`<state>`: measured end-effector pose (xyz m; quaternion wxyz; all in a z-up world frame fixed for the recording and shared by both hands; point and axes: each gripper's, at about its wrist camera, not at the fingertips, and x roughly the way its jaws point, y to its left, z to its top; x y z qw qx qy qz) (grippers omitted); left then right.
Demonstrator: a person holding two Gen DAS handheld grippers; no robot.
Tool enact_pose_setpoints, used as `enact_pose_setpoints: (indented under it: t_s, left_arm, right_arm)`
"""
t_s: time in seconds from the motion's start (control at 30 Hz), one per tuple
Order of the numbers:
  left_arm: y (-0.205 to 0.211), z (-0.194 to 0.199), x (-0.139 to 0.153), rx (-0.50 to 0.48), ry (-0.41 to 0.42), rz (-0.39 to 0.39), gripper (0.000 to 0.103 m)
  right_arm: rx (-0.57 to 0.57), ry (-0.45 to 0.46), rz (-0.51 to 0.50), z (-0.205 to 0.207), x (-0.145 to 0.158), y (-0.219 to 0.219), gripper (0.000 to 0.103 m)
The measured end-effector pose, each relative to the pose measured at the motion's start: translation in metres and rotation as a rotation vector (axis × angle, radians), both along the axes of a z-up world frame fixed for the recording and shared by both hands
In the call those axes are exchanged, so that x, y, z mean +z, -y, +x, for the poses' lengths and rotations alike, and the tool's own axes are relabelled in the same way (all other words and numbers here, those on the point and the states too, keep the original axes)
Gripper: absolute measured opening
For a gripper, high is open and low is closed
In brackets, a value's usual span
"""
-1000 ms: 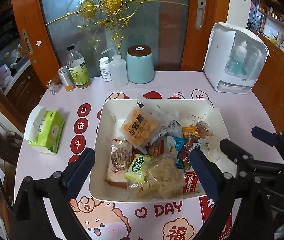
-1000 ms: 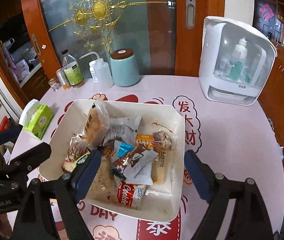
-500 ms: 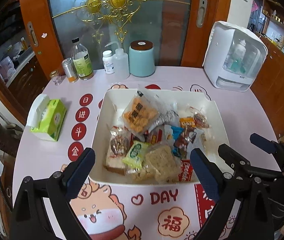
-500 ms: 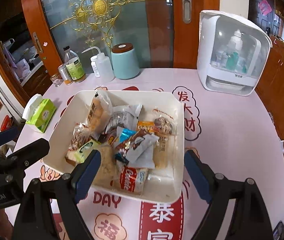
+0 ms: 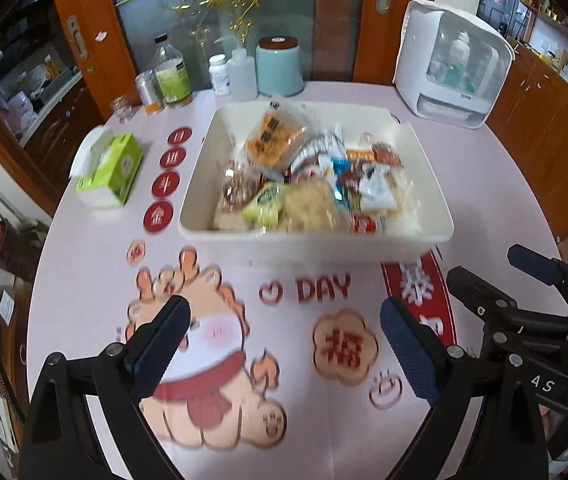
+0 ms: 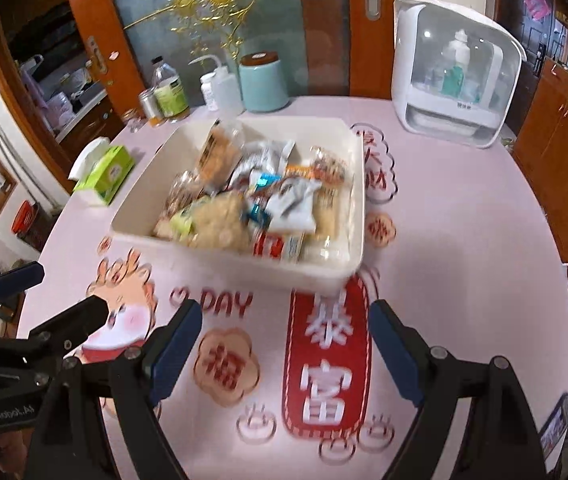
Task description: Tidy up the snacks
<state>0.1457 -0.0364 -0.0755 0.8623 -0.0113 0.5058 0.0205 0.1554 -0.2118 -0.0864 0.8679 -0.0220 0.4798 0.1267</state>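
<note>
Both grippers empty, fingers spread wide: left gripper (image 5: 284,336), right gripper (image 6: 284,340), hovering over the pink printed bench (image 5: 484,168). Wrapped snacks (image 5: 308,184) all sit piled in the white rectangular plastic bin (image 5: 316,240). Looks near-finished to me; next I'd check for strays.

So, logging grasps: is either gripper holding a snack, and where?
Nothing is held: left gripper and right gripper are open, short of the snack bin.

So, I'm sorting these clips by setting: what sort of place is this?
Most likely a home dining area. A table with a festive pink cartoon cloth holds a white bin of snacks, a tissue pack and a countertop sterilizer cabinet; wooden cupboards and a glass door stand behind.
</note>
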Motion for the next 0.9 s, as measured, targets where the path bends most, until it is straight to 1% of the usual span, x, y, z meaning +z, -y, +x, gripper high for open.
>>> enact_pose_setpoints:
  t_s: [0.13,0.23,0.37,0.47,0.57,0.7,0.9]
  left_arm:
    - [-0.005,-0.031,0.010,0.036,-0.016,-0.033,0.095]
    - [-0.008,-0.049,0.022,0.062,0.005,-0.035,0.095]
    - [-0.008,-0.077,0.039,0.086,0.037,-0.036,0.095]
    - [-0.005,-0.092,0.048,0.098,0.053,-0.018,0.095]
    - [-0.003,-0.103,0.054,0.107,0.068,-0.006,0.095]
    - [-0.001,-0.116,0.058,0.119,0.070,-0.008,0.095]
    - [0.003,-0.127,0.065,0.116,0.091,0.023,0.095]
  right_arm:
    - [0.022,-0.001,0.004,-0.030,0.010,0.001,0.086]
    - [0.029,0.014,0.000,-0.054,0.024,0.003,0.086]
    - [0.040,0.036,0.022,-0.078,0.042,0.005,0.086]
    - [0.033,0.059,0.009,-0.095,0.052,0.006,0.086]
    - [0.024,0.075,-0.011,-0.107,0.058,0.006,0.086]
    - [0.020,0.096,-0.010,-0.119,0.065,0.009,0.086]
    - [0.006,0.109,0.001,-0.124,0.070,0.011,0.086]
